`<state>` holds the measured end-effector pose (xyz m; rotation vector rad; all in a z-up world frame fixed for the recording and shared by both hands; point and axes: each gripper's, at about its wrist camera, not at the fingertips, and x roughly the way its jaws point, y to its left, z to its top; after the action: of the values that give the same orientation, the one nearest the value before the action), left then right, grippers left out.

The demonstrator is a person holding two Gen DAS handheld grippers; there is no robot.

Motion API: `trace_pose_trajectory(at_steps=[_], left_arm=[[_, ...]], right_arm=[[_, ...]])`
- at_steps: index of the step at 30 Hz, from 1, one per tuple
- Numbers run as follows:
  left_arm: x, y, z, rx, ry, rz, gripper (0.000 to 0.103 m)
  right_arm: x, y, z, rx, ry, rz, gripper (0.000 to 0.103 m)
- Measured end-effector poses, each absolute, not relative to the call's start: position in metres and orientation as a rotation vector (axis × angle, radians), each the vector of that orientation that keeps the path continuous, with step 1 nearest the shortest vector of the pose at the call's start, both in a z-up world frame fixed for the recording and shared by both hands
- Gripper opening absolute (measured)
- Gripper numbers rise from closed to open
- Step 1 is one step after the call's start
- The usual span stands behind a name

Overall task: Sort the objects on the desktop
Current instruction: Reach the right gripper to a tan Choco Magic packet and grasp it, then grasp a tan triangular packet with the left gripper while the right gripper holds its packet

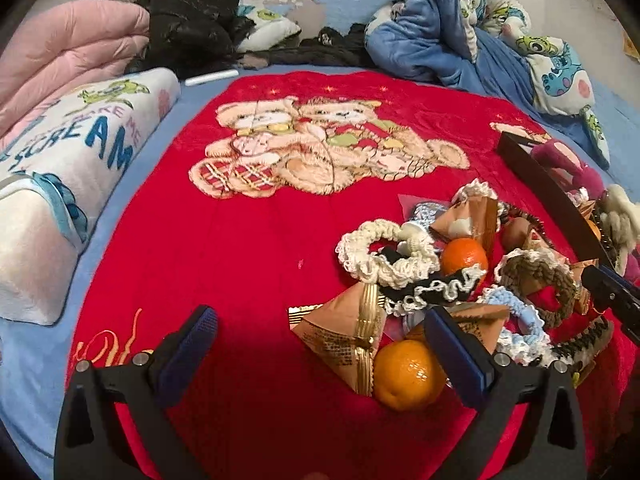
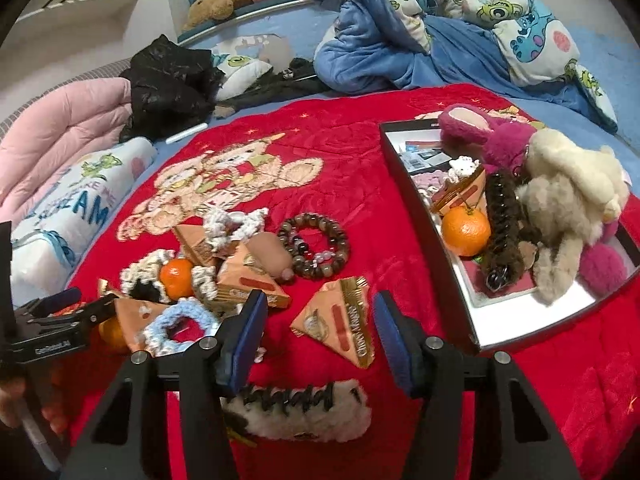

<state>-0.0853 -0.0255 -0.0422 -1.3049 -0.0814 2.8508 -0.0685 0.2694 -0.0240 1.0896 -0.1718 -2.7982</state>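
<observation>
My left gripper is open wide above the red blanket. A gold-edged triangular snack packet and an orange lie between its fingers, untouched by the pads. My right gripper is open, its pads on either side of a triangular Choco packet but apart from it. A fluffy white hair clip lies just under that gripper. Scrunchies, more packets, a second orange and a bead bracelet are heaped to its left. The left gripper shows at the left edge.
A black box on the right holds plush toys, an orange and a brown hair clip. Its rim also shows in the left wrist view. A white pillow, a pink quilt and blue bedding ring the blanket.
</observation>
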Motion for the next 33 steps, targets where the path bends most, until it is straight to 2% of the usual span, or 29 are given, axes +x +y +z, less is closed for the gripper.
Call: trace_pose_trajectory(at_steps=[2, 4, 5, 6, 7, 14, 19, 22, 23, 26, 27, 28, 33], left_arm=[[-0.088, -0.029, -0.044, -1.318, -0.128, 2.83, 0.103], [-0.091, -0.032, -0.046, -1.327, -0.156, 2.812, 0.103], [-0.092, -0.032, -0.048, -1.334, -0.157, 2.805, 0.103], [-0.093, -0.032, -0.049, -1.337, -0.153, 2.802, 0.103], [-0.094, -0.032, -0.05, -1.34, -0.151, 2.8, 0.103], [-0.098, -0.036, -0.06, -1.333, -0.197, 2.779, 0.103], [-0.096, -0.036, -0.06, -1.315, -0.203, 2.784, 0.103], [-0.094, -0.037, -0.06, -1.3, -0.211, 2.789, 0.101], [-0.093, -0.037, -0.059, -1.286, -0.216, 2.787, 0.099], [-0.087, -0.034, -0.055, -1.232, -0.218, 2.787, 0.075], [-0.085, -0.033, -0.054, -1.216, -0.218, 2.787, 0.059], [-0.083, -0.031, -0.052, -1.198, -0.217, 2.789, 0.048], [-0.072, -0.024, -0.046, -1.143, -0.136, 2.832, 0.043]], right_arm=[[-0.074, 0.27, -0.029, 1.122, -0.168, -2.789, 0.052], [-0.081, 0.271, -0.034, 1.159, -0.158, -2.785, 0.044], [-0.083, 0.273, -0.036, 1.172, -0.16, -2.784, 0.044], [-0.086, 0.274, -0.038, 1.187, -0.163, -2.779, 0.036], [-0.09, 0.276, -0.041, 1.208, -0.174, -2.757, 0.034], [-0.099, 0.275, -0.05, 1.254, -0.187, -2.699, 0.034], [-0.092, 0.286, -0.055, 1.26, -0.328, -2.66, 0.034], [-0.086, 0.284, -0.054, 1.252, -0.301, -2.669, 0.033], [-0.086, 0.282, -0.053, 1.25, -0.287, -2.673, 0.033], [-0.082, 0.277, -0.052, 1.234, -0.241, -2.69, 0.033], [-0.081, 0.276, -0.051, 1.232, -0.235, -2.692, 0.033], [-0.08, 0.276, -0.051, 1.228, -0.235, -2.694, 0.033], [-0.078, 0.276, -0.051, 1.216, -0.241, -2.695, 0.033]])
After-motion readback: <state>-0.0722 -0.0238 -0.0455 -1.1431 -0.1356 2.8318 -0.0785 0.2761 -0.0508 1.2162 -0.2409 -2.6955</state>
